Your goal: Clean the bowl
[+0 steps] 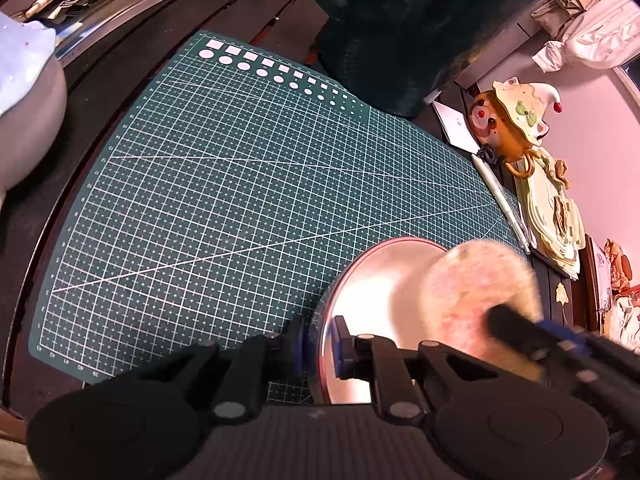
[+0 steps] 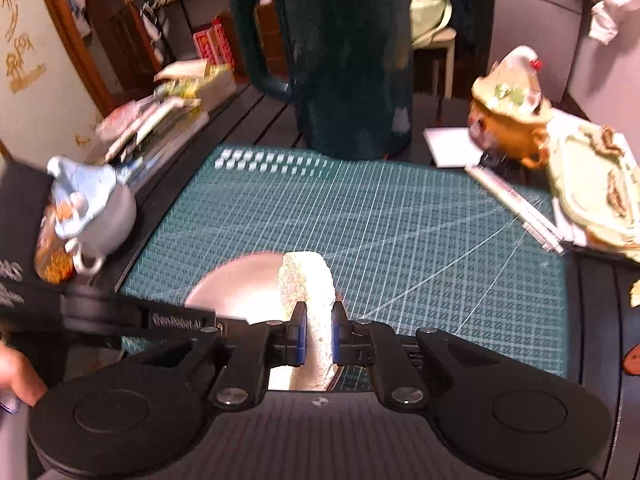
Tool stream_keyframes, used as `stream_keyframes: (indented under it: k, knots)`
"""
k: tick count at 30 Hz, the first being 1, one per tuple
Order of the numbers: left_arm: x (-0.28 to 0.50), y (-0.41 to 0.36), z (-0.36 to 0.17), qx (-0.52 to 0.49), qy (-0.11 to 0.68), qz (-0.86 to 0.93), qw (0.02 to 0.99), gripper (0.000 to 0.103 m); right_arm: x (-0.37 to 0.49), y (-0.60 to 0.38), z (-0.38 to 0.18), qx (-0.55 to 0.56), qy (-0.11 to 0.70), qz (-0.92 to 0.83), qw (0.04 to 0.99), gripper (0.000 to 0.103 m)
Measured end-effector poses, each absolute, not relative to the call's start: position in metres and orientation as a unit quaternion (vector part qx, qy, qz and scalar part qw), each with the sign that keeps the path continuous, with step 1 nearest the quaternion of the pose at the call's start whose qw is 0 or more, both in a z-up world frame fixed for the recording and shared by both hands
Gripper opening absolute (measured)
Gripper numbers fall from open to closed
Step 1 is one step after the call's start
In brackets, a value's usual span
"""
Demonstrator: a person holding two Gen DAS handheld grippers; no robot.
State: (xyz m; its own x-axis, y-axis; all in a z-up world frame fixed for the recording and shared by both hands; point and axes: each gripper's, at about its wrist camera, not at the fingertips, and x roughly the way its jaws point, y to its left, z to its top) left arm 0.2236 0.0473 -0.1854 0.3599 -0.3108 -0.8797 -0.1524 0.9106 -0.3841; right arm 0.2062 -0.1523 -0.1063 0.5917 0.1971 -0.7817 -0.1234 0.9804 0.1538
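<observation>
The bowl (image 1: 372, 296) sits on the near right part of the green mat (image 1: 224, 184), tilted up on edge toward the left camera; the left gripper (image 1: 322, 350) pinches its near rim, one blue pad outside the wall and one inside, jaws closed on it; the right gripper (image 2: 319, 338) is clamped on a pale sponge (image 2: 308, 280), which stands upright between its pads and reaches into the bowl.

The task looks to be in the wiping stage; the bowl is held and the sponge is against or just above its inner surface, though I cannot tell which; the steel that shows is shiny and bare of any dirt I can see, so either little was there or much is already wiped; how much of the inside is left to cover cannot be judged, and setting the bowl down and letting go are not yet done.

Much is hard to read; the right view is blurred, and its gripper body hides the bowl's near half; in the left view the sponge is a fuzzy mass covering the bowl's right side, with the right gripper's fingers a dark smear across it; the bowl's lower rim is cut off behind the left gripper; the bottom of the bowl is washed out by glare.
</observation>
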Motion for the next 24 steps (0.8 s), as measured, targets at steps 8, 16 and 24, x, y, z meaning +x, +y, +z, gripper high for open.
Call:
stream_keyframes:
  k: [8,16,24]
  knots:
    - [0.224,0.048,-0.186,-0.205,0.564,-0.05,0.798,0.013,0.21,-0.16,-0.111,0.11,0.456,0.136,0.873,0.01]
    - [0.225,0.046,-0.184,-0.206,0.564,-0.049,0.798,0.013,0.216,-0.138,-0.145,0.07,0.494,0.124,0.857,0.01]
    - [0.225,0.045,-0.184,-0.206,0.564,-0.05,0.798,0.013,0.204,-0.133,-0.118,0.006,0.449,0.092,0.889,0.01]
